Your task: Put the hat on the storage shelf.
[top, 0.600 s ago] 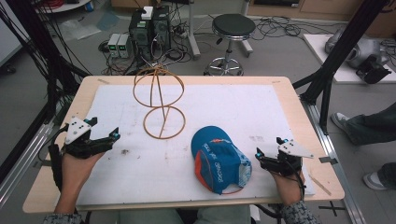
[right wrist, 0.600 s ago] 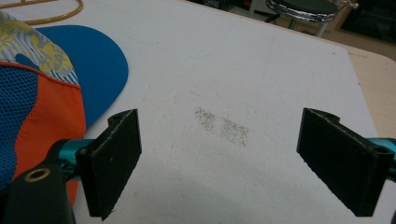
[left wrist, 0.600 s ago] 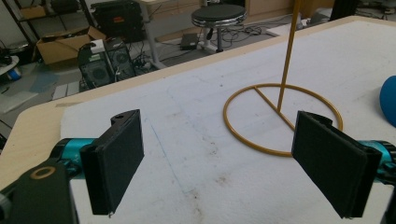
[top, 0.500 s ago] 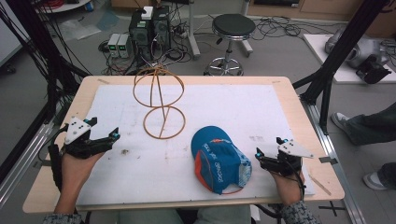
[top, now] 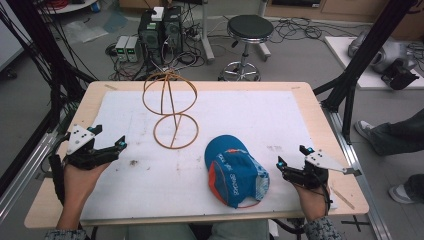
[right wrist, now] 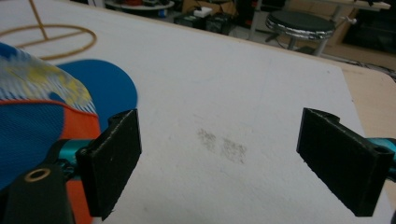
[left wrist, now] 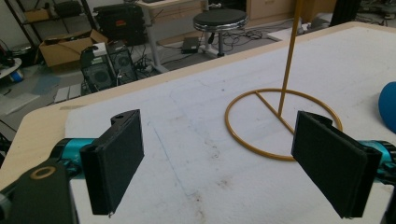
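A blue cap (top: 234,167) with orange trim lies crown up on the white mat, near the front edge and right of centre; it also sits at the left of the right gripper view (right wrist: 42,107). A yellow wire stand (top: 171,107) with a ring base and a round top frame rises at the mat's back left, and its base ring (left wrist: 280,121) lies ahead of the left jaws. My left gripper (top: 109,145) rests open at the front left, nothing between its pads. My right gripper (top: 292,156) stands open just right of the cap, empty.
The white mat (top: 260,115) covers most of the wooden table (top: 330,130). Beyond the far edge stand a stool (top: 249,30) and computer boxes (top: 160,27) with cables. A black frame post (top: 365,55) rises at the right, where a person's legs (top: 395,135) show.
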`<state>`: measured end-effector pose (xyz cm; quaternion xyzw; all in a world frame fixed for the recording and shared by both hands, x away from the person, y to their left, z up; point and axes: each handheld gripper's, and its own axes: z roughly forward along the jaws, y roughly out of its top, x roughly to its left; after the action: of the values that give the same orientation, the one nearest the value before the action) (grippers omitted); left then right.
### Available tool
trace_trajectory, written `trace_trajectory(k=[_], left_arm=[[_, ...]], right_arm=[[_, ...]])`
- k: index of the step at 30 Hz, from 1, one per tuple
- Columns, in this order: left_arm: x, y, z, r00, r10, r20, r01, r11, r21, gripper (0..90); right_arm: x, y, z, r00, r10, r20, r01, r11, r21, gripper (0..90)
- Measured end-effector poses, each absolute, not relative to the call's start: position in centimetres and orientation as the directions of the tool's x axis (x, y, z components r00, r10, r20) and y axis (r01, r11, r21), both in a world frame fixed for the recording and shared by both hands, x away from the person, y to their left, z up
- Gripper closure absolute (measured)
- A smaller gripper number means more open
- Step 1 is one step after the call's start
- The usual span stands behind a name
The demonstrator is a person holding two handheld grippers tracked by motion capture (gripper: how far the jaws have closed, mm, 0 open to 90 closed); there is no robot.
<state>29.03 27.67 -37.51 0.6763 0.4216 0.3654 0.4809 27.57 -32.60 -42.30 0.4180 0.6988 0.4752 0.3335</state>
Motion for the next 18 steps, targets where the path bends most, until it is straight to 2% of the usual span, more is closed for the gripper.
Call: trace_trajectory(k=[7, 12, 13, 14, 18], left_arm=[[29.1, 27.8, -37.5, 0.371, 0.924, 0.089, 0.219, -0.181, 0.959, 17.1], [29.2, 27.6, -37.6, 0.376, 0.922, 0.091, 0.222, -0.185, 0.957, 17.1], [29.2, 27.6, -37.5, 0.377, 0.922, 0.093, 0.221, -0.187, 0.957, 17.1], [29.2, 27.5, -37.5, 0.379, 0.921, 0.093, 0.218, -0.187, 0.958, 17.1], [29.2, 27.6, -37.4, 0.377, 0.921, 0.093, 0.218, -0.186, 0.958, 17.1]], right_arm=[[26.6, -31.6, -40.6, -0.545, 0.837, -0.047, 0.191, 0.178, 0.965, 13.6], [25.7, -30.4, -39.5, -0.683, 0.731, -0.011, 0.140, 0.146, 0.979, 15.2], [25.7, -30.4, -39.5, -0.683, 0.731, -0.011, 0.140, 0.146, 0.979, 15.2], [25.5, -29.9, -39.3, -0.732, 0.681, 0.010, 0.133, 0.129, 0.983, 15.4], [25.1, -28.8, -39.1, -0.794, 0.608, -0.005, 0.113, 0.156, 0.981, 16.8]])
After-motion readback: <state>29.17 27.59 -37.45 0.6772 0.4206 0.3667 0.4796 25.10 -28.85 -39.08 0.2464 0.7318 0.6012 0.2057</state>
